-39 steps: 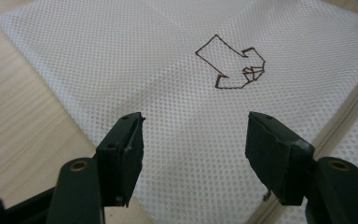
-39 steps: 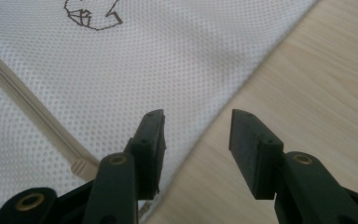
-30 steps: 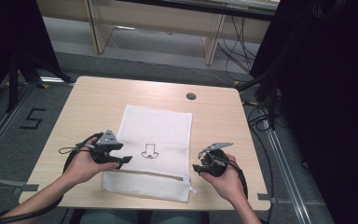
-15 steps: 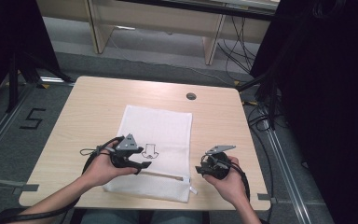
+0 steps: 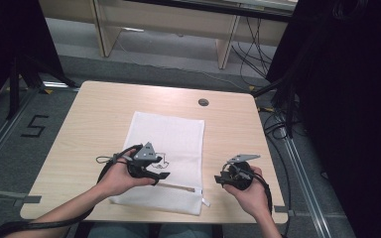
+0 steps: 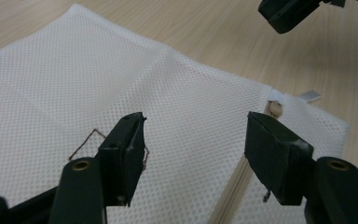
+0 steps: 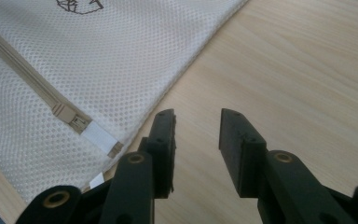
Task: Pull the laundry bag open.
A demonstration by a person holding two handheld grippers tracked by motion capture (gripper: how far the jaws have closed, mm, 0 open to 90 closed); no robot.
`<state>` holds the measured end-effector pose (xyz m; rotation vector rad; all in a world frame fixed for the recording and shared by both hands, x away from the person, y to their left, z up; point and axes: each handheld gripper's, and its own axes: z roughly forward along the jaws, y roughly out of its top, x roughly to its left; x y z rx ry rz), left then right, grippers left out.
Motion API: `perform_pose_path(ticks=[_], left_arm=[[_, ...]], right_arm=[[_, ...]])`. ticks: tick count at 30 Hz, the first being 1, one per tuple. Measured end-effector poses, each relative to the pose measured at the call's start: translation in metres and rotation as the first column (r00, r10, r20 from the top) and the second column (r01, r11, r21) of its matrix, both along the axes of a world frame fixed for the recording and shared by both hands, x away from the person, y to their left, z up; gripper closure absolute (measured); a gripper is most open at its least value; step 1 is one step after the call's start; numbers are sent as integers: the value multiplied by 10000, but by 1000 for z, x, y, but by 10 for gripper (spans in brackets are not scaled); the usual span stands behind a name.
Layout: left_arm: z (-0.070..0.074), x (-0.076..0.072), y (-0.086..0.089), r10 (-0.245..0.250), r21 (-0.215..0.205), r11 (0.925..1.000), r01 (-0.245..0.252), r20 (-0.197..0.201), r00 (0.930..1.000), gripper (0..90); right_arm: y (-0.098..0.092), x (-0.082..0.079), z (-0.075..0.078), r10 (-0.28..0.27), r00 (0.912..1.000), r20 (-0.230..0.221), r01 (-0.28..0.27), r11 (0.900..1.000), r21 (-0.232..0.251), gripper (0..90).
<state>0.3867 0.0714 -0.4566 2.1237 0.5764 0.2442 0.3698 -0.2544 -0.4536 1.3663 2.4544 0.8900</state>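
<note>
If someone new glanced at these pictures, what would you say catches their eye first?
Most likely the white mesh laundry bag lying flat in the middle of the wooden table, its zipper running along the near edge. Next, the left claw, open, poised over the bag by the zipper, and the right claw, also open, over bare wood just beside the bag's corner.

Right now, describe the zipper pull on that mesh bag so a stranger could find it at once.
Start at the wooden table and find the white mesh bag lying flat in its middle. Follow the beige zipper along the bag's near edge to the end nearest the right gripper. There sits the zipper pull, a small metal slider with a white tab, the one hard piece on the soft netting.
</note>
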Motion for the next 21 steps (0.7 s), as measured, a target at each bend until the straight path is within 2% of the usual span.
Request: perform_pose_path(ticks=[1,2,3,4,5,6,7,8,10,11,12,13,14,15,16,17,18,19,20,21], left_arm=[[0,0,-1,-106,-1,9999,106,64,9999,376],[-1,0,-2,-182,-12,9998,182,57,9998,376],[-2,-1,-3,-88,74,9999,88,41,10000,377],[-2,-1,-3,-183,122,9998,182,78,9998,377],[-3,-1,-4,-209,106,9997,208,29,9998,377],[-4,-2,-4,-96,112,9999,97,-33,9999,378],[-4,-1,-4,-204,180,9996,202,61,9998,379],[-4,-2,-5,-153,146,9998,153,-6,9999,379],[-5,-1,-5,-233,156,9996,233,-7,9997,380],[-6,-1,-6,-281,211,9994,279,77,9996,381],[-6,-1,-6,-318,315,9990,316,63,9995,386],[-7,-1,-6,-314,281,9991,312,67,9995,388],[-9,-2,-7,-290,319,9991,291,-14,9996,390],[-10,-2,-8,-336,319,9989,337,-50,9994,391],[-11,-2,-8,-486,466,9977,485,28,9988,392],[-13,-4,-10,-456,317,9984,459,-92,9989,391],[-13,-4,-10,-500,399,9979,505,-128,9987,391],[-14,-5,-11,-491,330,9982,495,-132,9987,391],[-14,-5,-10,-658,440,9969,659,-31,9978,391],[-14,-5,-11,-650,412,9970,652,-77,9979,391]], right_arm=[[-1,1,-1,39,9999,147,-39,10000,-2,667],[-1,1,-2,-87,9997,210,81,9996,278,666],[-1,2,-2,-6,9994,351,2,9999,122,664],[-1,1,-1,-93,9998,158,89,9997,222,664],[-1,2,-3,8,9995,331,-11,9999,106,664],[0,1,-1,25,10000,42,-25,10000,76,663],[0,1,-1,65,10000,-20,-65,10000,71,663],[1,1,-1,105,9999,-21,-104,9999,54,664],[3,0,0,341,9994,-21,-340,9994,79,666],[7,-1,-2,384,9992,146,-388,9987,316,676],[12,-2,-1,826,9963,226,-834,9959,338,690],[18,-4,0,994,9950,-52,-990,9936,546,697],[23,-4,-1,1114,9938,-10,-1112,9929,433,705],[31,-5,-3,1696,9855,-2,-1695,9855,102,715],[39,-6,-3,2032,9790,-156,-2028,9789,227,715],[44,-5,-5,2303,9731,4,-2303,9730,161,714],[48,-5,-5,2417,9701,-212,-2416,9704,33,711],[50,-6,-6,2417,9700,-245,-2415,9703,125,707],[50,-2,-8,2835,9588,180,-2833,9590,-104,699],[49,-2,-6,2830,9591,6,-2830,9590,-135,691]])
